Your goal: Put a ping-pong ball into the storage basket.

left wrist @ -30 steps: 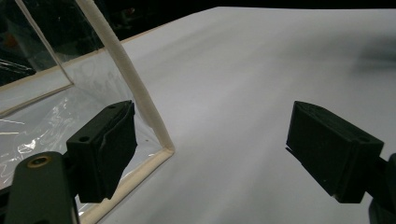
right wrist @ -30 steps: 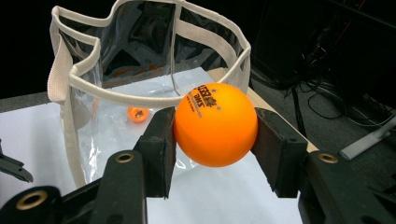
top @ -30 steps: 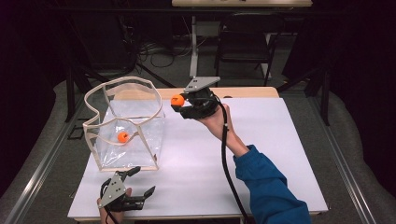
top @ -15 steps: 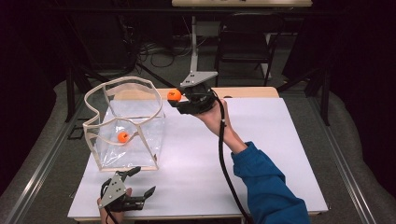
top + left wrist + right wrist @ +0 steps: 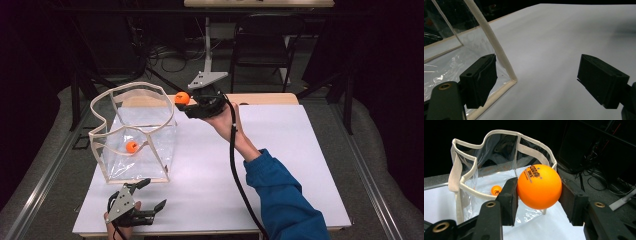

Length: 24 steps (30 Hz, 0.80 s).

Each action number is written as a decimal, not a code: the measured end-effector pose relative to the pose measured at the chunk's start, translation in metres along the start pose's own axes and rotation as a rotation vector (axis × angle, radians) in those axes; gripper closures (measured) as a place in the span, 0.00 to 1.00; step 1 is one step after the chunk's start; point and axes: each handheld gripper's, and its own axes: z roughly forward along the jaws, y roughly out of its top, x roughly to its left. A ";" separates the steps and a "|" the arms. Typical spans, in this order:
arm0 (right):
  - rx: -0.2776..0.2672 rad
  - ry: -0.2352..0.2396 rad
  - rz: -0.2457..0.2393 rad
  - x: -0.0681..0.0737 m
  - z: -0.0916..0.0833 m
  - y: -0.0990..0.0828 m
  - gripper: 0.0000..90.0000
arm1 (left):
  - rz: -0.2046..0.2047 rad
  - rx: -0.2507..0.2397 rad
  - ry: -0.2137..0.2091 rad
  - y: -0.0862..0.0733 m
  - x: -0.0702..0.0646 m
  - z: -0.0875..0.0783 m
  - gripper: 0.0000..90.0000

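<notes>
I hold an orange table tennis ball beside the rim of a clear bag.

High view: my right gripper (image 5: 186,104) clamps the table tennis ball (image 5: 181,98) just outside the clear plastic bag (image 5: 150,145).
Left gripper view: my left gripper (image 5: 537,80) gapes empty, one finger (image 5: 480,80) beside the bag's corner.
Right gripper view: both pads pinch the ball's widest part; it looks light, smooth, rigid, likely slippery. A second ball (image 5: 496,190) lies inside.

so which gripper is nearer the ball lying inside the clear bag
Left. The left gripper sits beside the clear bag's near bottom corner; the right gripper is raised at its far rim, above the ball.
</notes>
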 end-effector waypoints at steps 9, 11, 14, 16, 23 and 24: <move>-0.002 0.005 -0.003 0.001 0.003 0.005 0.57 | -0.002 -0.003 0.002 0.000 -0.001 0.000 0.18; -0.003 0.007 -0.012 0.003 0.004 0.007 0.57 | -0.001 -0.001 0.001 0.000 0.000 0.000 0.18; 0.004 0.010 -0.022 0.006 0.007 0.010 0.57 | -0.002 -0.005 0.002 0.000 -0.001 0.000 0.18; 0.012 0.012 -0.031 0.008 0.009 0.012 0.57 | -0.002 -0.001 0.001 0.000 0.000 0.000 0.18; 0.005 0.019 -0.040 0.010 0.011 0.018 0.57 | -0.003 -0.005 -0.001 0.000 0.000 0.000 0.18; 0.005 0.020 -0.041 0.011 0.012 0.019 0.57 | -0.003 -0.005 0.001 0.000 0.000 0.000 0.18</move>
